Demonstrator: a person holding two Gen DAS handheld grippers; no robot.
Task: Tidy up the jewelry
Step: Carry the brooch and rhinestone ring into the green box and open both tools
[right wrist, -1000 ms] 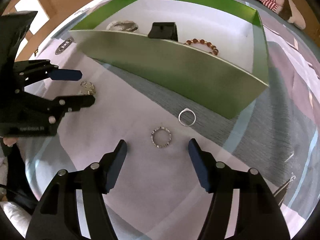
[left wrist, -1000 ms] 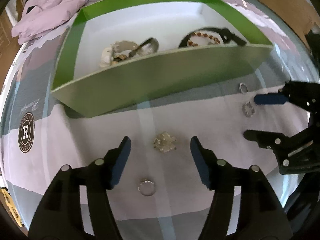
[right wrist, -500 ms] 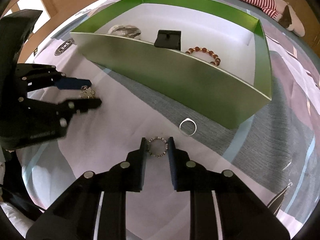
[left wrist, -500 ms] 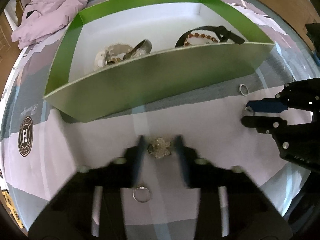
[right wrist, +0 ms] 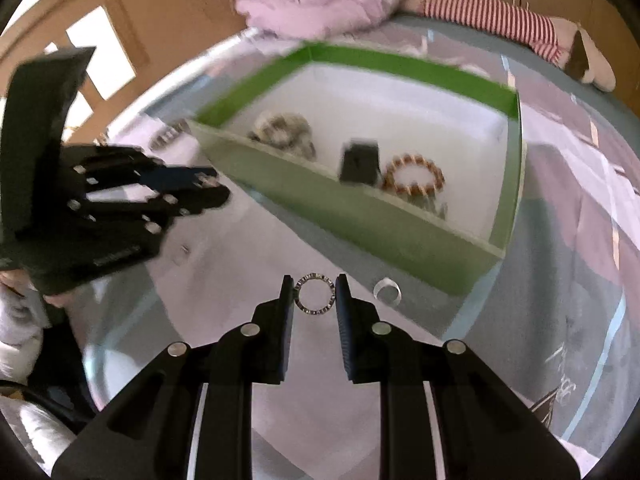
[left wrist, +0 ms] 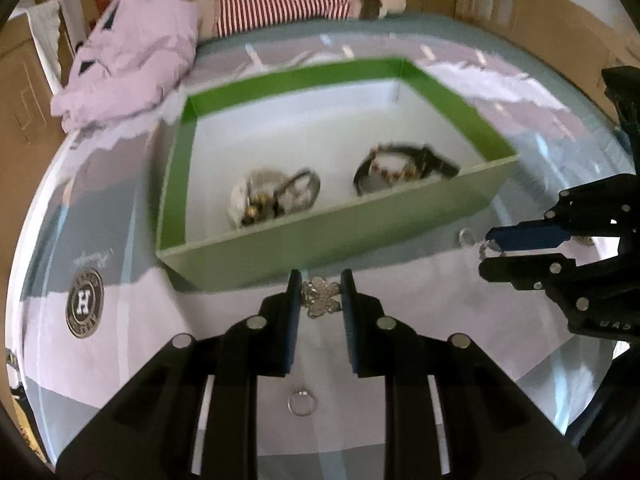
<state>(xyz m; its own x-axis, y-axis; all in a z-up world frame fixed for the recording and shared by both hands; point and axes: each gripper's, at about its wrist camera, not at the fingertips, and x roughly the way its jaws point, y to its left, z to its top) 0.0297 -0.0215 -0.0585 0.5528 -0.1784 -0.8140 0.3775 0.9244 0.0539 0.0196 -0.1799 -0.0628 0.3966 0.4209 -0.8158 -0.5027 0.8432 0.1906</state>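
My left gripper (left wrist: 320, 294) is shut on a silver flower-shaped brooch (left wrist: 321, 296) and holds it above the bedspread, just before the green box (left wrist: 332, 240). My right gripper (right wrist: 313, 294) is shut on a studded silver ring (right wrist: 314, 294), also lifted, near the box's front wall (right wrist: 360, 220). The box has a white floor and holds a pale jewelry pile (left wrist: 272, 196), a bead bracelet (right wrist: 413, 173) and a black piece (right wrist: 359, 161). Two plain silver rings still lie on the bedspread: one (left wrist: 303, 401) under the left gripper, one (right wrist: 387, 290) right of the right gripper.
The bedspread (left wrist: 132, 320) is lilac and grey-blue with a round H logo (left wrist: 84, 303). A lilac garment (left wrist: 132, 52) and a red-striped cloth (left wrist: 280, 4) lie behind the box. Cardboard boxes (right wrist: 160, 12) stand around the bed. A hand (right wrist: 12, 280) holds the left tool.
Both grippers went from open to shut, the left on the brooch, the right on the studded ring. Both have since risen off the bedspread, and the box looks farther and lower.
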